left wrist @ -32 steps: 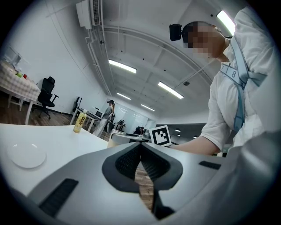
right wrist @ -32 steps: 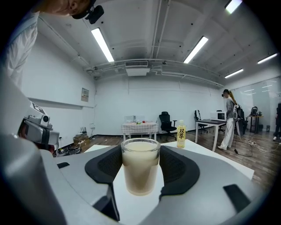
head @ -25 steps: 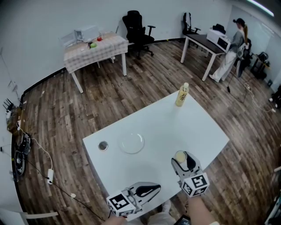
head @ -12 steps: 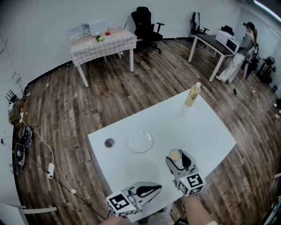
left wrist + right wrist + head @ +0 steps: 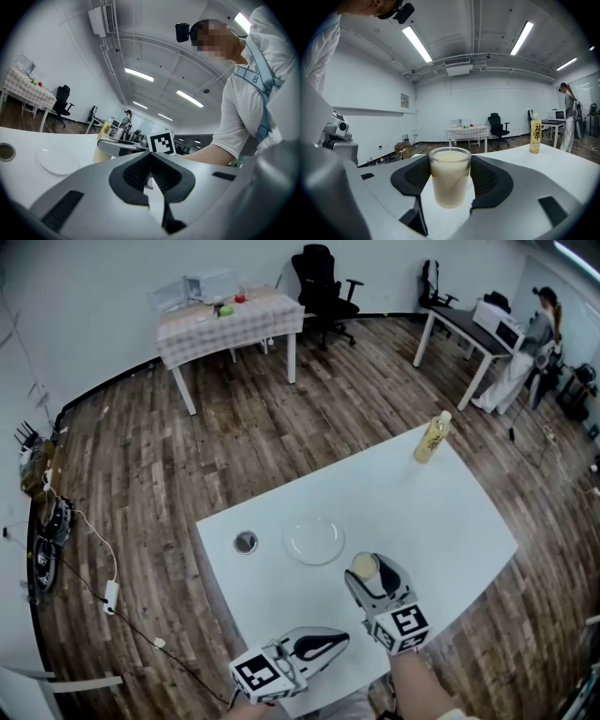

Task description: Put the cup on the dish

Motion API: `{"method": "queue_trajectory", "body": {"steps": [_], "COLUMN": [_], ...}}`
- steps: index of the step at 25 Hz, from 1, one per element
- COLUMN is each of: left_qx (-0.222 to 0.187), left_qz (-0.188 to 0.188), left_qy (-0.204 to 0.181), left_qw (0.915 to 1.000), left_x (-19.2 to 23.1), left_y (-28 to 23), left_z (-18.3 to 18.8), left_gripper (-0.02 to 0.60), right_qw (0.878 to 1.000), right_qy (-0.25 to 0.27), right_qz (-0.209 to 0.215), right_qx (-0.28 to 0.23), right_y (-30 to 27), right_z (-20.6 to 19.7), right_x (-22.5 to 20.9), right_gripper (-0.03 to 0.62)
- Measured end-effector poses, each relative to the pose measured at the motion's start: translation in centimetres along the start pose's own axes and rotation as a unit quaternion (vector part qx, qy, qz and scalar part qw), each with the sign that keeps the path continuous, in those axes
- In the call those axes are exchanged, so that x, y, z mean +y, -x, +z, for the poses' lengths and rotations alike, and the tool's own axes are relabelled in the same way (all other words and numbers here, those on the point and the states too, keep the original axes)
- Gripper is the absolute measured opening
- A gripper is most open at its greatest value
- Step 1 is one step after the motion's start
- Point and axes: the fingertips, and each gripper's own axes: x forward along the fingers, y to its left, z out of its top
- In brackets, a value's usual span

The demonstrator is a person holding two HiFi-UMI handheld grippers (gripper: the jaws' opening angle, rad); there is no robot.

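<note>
The cup (image 5: 449, 182), clear glass w/ a milky drink nearly to the brim, sits upright betw. the pads of the right gripper (image 5: 367, 570), jaws clenched on its sides. From overhead it's above the white table (image 5: 450, 521), near the dish (image 5: 314, 540) but short of it, on the person's side. Can't tell if its base is on the table or just off it.

Main risk, I'd say: that fill level. Any tilt or jerk on the way over and liquid goes over the rim. Second: the dish is clear, shallow and hard to pick out on white, so the cup could land half on its edge and tip. Smooth glass could also slip in the pads.

A small dark round thing (image 5: 246, 542) beside the dish and a bottle (image 5: 432, 438) at the far corner look out of the path. The left gripper (image 5: 336, 641) is idle at the near edge, jaws pressed together on nothing.
</note>
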Motion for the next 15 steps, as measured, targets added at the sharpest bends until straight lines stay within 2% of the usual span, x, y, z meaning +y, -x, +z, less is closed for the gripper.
{"method": "queue_trajectory", "body": {"steps": [15], "left_qx": [-0.009], "left_qz": [0.03], "left_qy": [0.01], "left_qw": [0.9995], "left_x": [4.0], "left_y": [2.6], "left_z": [-0.1], "left_gripper": [0.003], "right_qw": [1.0], "right_qy": [0.0], "right_qz": [0.015], "right_qx": [0.018], "right_y": [-6.4], "right_z": [-1.9], "right_x": [0.8], "right_gripper": [0.275]}}
